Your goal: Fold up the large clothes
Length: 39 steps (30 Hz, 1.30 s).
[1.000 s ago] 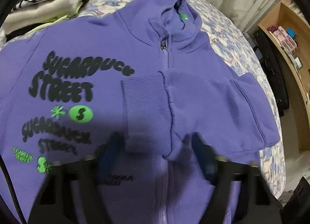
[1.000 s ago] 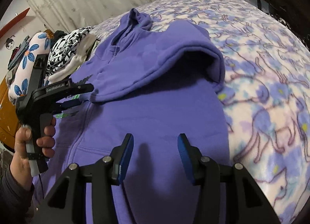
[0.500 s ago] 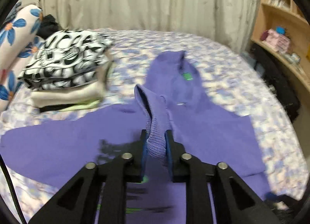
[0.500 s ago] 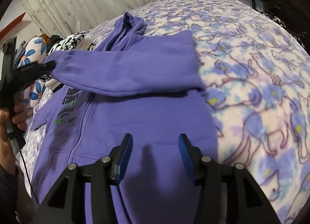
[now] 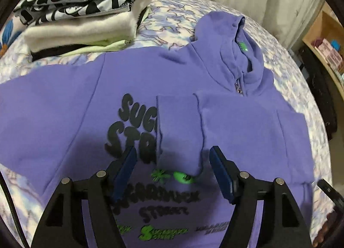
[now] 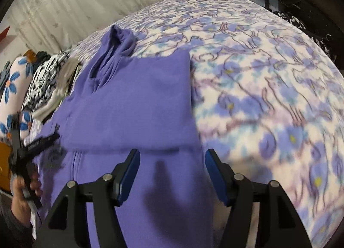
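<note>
Left wrist view: left gripper opening, cuff released, no longer pinched, lying across the purple hoodie spread on the bed.

Right wrist view: right gripper opening, empty, above the hoodie's body. Sleeve fold apparently done; next, likely the other sleeve.

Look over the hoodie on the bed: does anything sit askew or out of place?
Nothing much. One sleeve lies folded across the purple hoodie, its cuff covering part of the chest lettering, as folding requires.
</note>
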### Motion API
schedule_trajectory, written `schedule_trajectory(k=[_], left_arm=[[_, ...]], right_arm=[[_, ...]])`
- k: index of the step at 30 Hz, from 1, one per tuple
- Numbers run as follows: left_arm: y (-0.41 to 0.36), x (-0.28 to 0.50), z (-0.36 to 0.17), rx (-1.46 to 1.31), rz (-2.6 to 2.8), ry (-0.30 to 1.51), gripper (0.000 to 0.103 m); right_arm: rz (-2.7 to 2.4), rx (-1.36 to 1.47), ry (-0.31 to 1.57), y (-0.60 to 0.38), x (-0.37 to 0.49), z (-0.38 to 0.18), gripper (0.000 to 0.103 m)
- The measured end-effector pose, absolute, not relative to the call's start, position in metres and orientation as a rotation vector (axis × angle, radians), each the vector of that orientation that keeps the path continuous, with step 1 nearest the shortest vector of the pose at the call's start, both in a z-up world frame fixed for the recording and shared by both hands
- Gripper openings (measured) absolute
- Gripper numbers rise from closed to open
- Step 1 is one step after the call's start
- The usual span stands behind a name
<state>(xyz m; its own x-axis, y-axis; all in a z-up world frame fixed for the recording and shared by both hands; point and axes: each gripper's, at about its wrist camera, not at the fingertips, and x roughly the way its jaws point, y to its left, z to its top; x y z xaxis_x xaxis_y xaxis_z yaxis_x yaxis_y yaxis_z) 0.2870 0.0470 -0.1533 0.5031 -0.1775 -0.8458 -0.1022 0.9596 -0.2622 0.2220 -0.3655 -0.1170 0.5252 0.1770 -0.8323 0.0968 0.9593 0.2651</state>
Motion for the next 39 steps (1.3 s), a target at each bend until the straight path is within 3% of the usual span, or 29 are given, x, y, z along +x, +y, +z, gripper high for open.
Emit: schedule_trajectory(k=[2,4,6,8,9,11,14,18,27,33,39], left_arm=[[0.042,0.292,-0.157,-0.301,-0.067,1.047,0.066],[0.038,0.298,-0.159,-0.294,-0.084,1.052,0.039],[0.030,0.305,-0.161,-0.273,-0.089,1.064,0.032],[0.023,0.304,-0.156,-0.238,-0.092,1.040,0.019],[0.019,0.303,-0.151,-0.221,-0.103,1.026,0.017],[0.016,0.300,-0.146,-0.215,-0.119,1.003,0.017],[0.017,0.304,-0.158,-0.159,-0.063,1.067,0.030],[0.029,0.300,-0.155,-0.194,-0.036,1.086,0.033],[0.028,0.297,-0.113,-0.179,-0.040,0.925,0.035],[-0.010,0.320,-0.140,-0.151,-0.089,1.018,0.035],[0.003,0.328,-0.164,-0.138,-0.060,1.009,0.035]], right_arm=[[0.038,0.295,1.027,-0.367,0.243,-0.120,0.063],[0.031,0.294,1.037,-0.368,0.262,-0.126,0.063],[0.056,0.303,1.061,-0.366,0.278,-0.134,0.062],[0.083,0.287,1.096,-0.362,0.287,-0.143,0.027],[0.069,0.261,1.103,-0.360,0.287,-0.144,0.015],[0.059,0.267,1.050,-0.367,0.280,-0.139,0.014],[0.036,0.297,1.071,-0.378,0.277,-0.154,0.014],[-0.008,0.298,1.059,-0.383,0.274,-0.139,0.031],[0.132,0.155,0.987,-0.303,0.297,-0.103,0.031],[0.211,0.119,1.019,-0.245,0.328,-0.130,0.031],[0.017,0.052,1.000,-0.297,0.341,-0.154,0.027]])
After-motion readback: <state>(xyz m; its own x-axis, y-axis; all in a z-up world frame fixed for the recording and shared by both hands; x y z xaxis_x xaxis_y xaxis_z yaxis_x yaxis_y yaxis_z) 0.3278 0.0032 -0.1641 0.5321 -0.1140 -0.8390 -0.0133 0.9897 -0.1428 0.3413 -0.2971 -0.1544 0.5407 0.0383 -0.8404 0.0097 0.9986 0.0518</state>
